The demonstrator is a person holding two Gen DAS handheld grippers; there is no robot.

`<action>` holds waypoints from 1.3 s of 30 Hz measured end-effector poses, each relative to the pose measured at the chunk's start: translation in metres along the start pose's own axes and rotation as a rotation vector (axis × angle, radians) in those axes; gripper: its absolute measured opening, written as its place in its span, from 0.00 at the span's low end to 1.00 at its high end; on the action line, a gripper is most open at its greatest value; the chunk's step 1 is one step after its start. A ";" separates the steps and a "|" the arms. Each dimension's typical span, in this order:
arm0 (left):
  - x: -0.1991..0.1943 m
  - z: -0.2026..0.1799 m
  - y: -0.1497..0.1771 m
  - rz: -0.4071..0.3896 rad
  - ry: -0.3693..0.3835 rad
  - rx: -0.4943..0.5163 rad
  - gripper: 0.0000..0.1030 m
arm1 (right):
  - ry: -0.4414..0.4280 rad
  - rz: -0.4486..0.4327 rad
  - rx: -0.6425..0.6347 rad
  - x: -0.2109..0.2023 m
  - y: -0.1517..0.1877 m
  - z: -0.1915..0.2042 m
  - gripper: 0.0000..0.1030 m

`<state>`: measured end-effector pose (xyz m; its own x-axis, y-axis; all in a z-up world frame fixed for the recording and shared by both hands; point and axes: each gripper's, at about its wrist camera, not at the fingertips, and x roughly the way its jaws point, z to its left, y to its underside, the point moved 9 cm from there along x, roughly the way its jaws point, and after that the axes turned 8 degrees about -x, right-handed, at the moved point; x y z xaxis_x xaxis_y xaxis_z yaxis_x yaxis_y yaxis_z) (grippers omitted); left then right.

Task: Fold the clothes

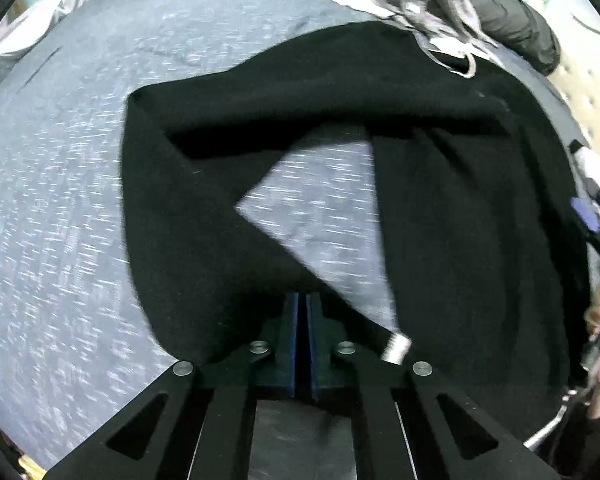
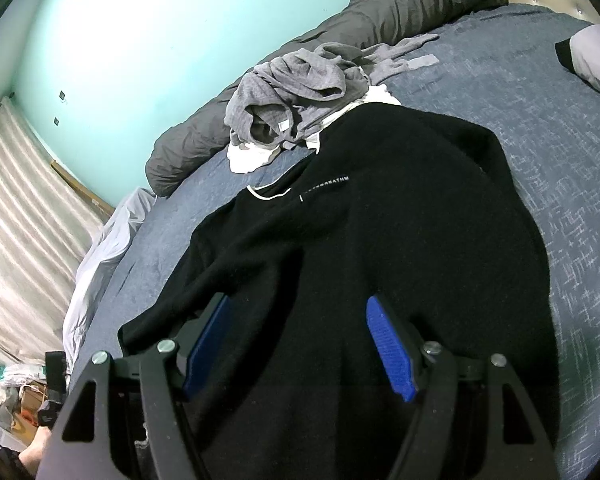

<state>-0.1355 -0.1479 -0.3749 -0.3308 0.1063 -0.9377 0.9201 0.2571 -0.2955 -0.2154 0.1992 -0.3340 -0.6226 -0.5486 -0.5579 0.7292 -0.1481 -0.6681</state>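
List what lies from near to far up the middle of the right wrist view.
right gripper → black sweater → grey hoodie on a white garment → dark grey duvet roll → turquoise wall.

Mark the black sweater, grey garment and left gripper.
black sweater [image 2: 420,208]: right wrist view, its chest.
grey garment [image 2: 296,80]: right wrist view, its crumpled middle.
left gripper [image 1: 302,300]: left wrist view, between its closed fingertips.

The black sweater [image 2: 380,208] is matt, fuzzy knit cloth. Under it, the bed [image 2: 560,160] has a blue, rough-woven cover. The right tool [image 2: 300,344] has ribbed blue plastic pads [image 2: 388,348], matt black arms and shiny metal rivets.
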 end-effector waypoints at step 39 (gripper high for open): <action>-0.098 0.223 -0.018 -0.172 -0.311 -0.278 0.09 | -0.011 0.010 0.023 0.000 0.001 -0.001 0.69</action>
<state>-0.0725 -0.3772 -0.3183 -0.3567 -0.2433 -0.9020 0.7518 0.4984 -0.4317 -0.2151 0.2001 -0.3348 -0.6120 -0.5589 -0.5595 0.7420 -0.1610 -0.6507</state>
